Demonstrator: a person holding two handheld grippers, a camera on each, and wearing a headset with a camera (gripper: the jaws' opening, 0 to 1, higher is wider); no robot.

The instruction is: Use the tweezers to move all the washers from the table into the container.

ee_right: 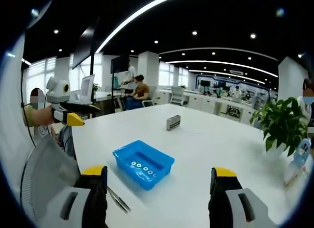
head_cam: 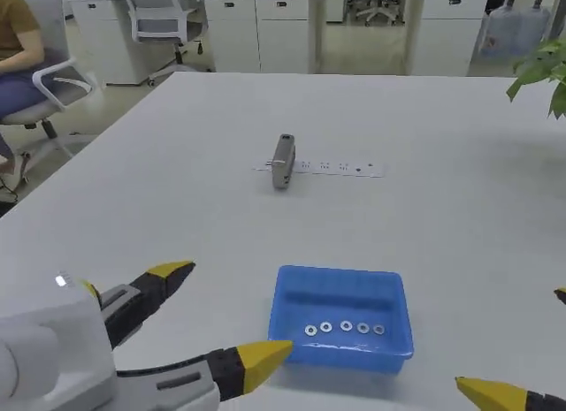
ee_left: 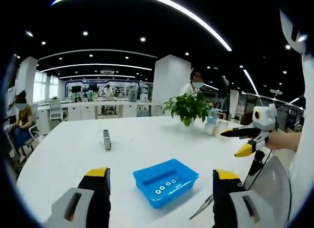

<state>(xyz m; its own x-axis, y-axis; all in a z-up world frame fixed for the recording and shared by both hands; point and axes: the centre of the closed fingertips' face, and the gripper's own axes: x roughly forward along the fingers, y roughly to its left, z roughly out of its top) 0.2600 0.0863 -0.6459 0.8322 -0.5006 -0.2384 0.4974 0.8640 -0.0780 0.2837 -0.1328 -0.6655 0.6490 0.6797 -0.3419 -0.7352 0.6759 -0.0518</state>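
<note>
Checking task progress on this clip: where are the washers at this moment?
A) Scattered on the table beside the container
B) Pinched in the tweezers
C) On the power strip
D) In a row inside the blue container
D: five washers lie in a row on the floor of the blue container.

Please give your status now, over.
Both open, empty: left gripper, right gripper. Five washers in blue container. Unheld tweezers on table near it. Nothing in the way.
</note>
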